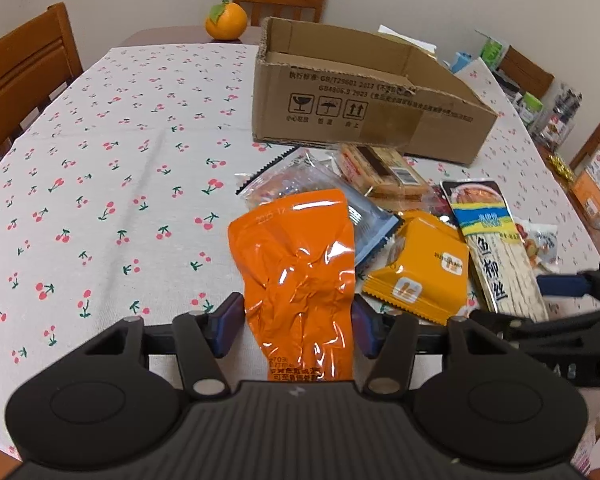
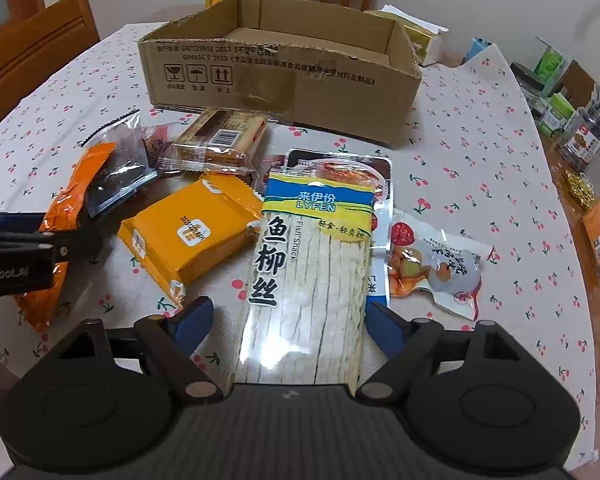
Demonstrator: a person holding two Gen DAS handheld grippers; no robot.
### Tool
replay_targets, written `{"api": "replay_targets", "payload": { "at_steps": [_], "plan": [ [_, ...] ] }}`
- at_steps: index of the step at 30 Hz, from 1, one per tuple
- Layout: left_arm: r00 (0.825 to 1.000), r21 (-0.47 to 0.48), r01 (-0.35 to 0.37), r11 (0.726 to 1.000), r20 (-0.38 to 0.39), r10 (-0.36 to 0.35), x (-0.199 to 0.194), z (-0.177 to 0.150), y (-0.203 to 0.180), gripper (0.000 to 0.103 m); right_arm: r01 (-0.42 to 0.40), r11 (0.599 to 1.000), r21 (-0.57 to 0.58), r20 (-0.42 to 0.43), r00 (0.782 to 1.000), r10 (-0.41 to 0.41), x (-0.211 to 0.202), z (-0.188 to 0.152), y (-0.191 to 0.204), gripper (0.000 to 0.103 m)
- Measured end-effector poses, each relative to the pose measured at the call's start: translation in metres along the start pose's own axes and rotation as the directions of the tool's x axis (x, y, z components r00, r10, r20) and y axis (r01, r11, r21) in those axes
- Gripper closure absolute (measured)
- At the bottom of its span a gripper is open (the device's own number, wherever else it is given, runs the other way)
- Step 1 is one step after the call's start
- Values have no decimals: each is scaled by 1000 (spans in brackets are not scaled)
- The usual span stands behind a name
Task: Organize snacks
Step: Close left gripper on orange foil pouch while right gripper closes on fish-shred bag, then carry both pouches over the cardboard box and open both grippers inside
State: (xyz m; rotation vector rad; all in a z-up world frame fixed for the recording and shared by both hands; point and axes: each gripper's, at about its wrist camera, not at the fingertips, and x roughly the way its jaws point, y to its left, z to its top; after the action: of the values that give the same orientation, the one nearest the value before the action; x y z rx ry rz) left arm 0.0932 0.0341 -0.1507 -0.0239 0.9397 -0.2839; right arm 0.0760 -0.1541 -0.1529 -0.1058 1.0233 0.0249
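A pile of snack packets lies on the cherry-print tablecloth before an open cardboard box (image 1: 364, 92), which also shows in the right wrist view (image 2: 284, 60). My left gripper (image 1: 298, 320) has its jaws on both sides of an orange foil packet (image 1: 300, 264) and touching its edges; the packet also shows in the right wrist view (image 2: 56, 240). My right gripper (image 2: 286, 320) straddles a long fish snack packet (image 2: 312, 264) with gaps at both pads. A yellow packet (image 2: 192, 232), a biscuit pack (image 2: 220, 140) and a small fruit packet (image 2: 436, 264) lie around.
An orange fruit (image 1: 226, 20) sits at the table's far end. Wooden chairs (image 1: 20, 80) stand around the table. Jars and boxes (image 2: 572, 120) line the right edge. The right gripper's arm (image 1: 560, 320) is close beside the left gripper.
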Motion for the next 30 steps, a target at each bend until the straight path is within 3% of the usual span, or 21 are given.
{"api": "replay_targets", "payload": {
  "at_steps": [5,9,12,21,30],
  "plan": [
    [1000,47,-2,999,-27,3,-3,1,0,48,-4,1000,9,-9,1000,4,4,2,-3,20],
    [999,93,-10,996,-39,14,-6,2,0,48,-13,1000,22,-8,1000,13,5,4,-8,37],
    [999,122,-6,993,-43,11,-10,4,0,48,-20,1000,18,-2,1000,20,2,5,-11,42],
    [998,193,-9,981,-59,20,-35,18,-2,48,-43,999,-4,30,999,43,-24,17,-24,42],
    [995,244,50,969,-94,-27,-58,68,-8,48,-127,992,-21,61,990,128,-58,51,-38,42]
  ]
}}
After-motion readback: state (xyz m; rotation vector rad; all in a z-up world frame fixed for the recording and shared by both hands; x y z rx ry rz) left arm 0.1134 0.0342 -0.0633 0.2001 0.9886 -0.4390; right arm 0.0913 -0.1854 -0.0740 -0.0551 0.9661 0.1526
